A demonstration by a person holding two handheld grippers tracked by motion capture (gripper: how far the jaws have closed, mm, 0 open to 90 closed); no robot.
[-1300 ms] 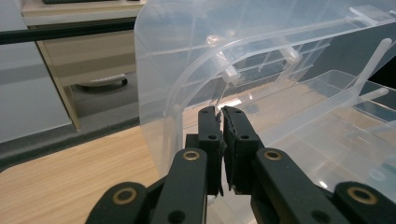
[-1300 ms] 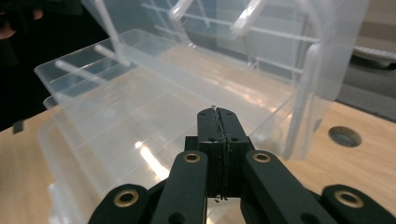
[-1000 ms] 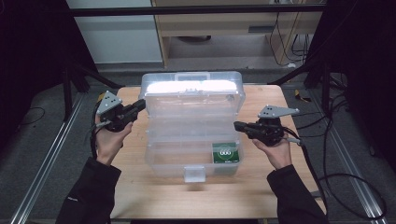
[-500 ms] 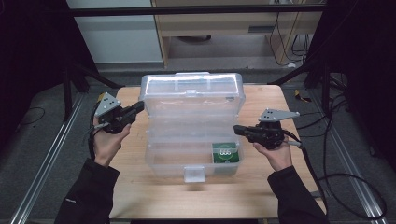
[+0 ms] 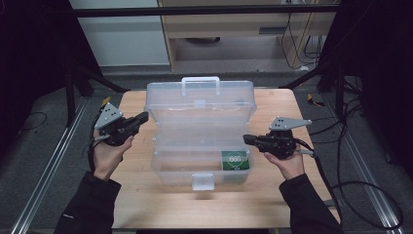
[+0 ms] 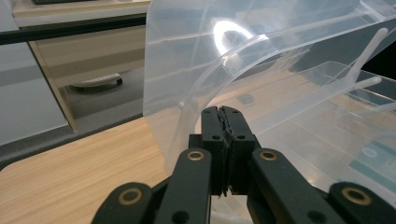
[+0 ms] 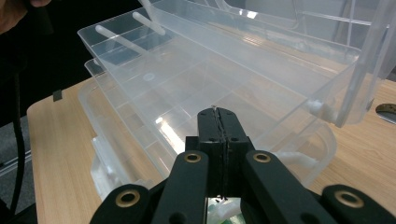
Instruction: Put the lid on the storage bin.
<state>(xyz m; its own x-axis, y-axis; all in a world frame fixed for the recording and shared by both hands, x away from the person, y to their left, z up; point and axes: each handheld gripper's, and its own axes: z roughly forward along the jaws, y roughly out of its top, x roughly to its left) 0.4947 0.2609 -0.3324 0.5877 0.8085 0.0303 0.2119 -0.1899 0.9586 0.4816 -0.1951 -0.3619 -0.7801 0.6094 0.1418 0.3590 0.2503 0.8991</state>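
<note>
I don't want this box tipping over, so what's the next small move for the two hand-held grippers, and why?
Probably ease the lid the rest of the way back with the left hand-held gripper, whose shut jaws sit at its left edge. The lid of the clear box stands open and the upper tray is lifted. The right hand-held gripper, also shut, sits at the box's right side and could steady it.

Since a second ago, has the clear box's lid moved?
Yes. The lid has swung up and back, toward the table's far edge; its handle now rises past that edge, while the box base stayed put.
</note>
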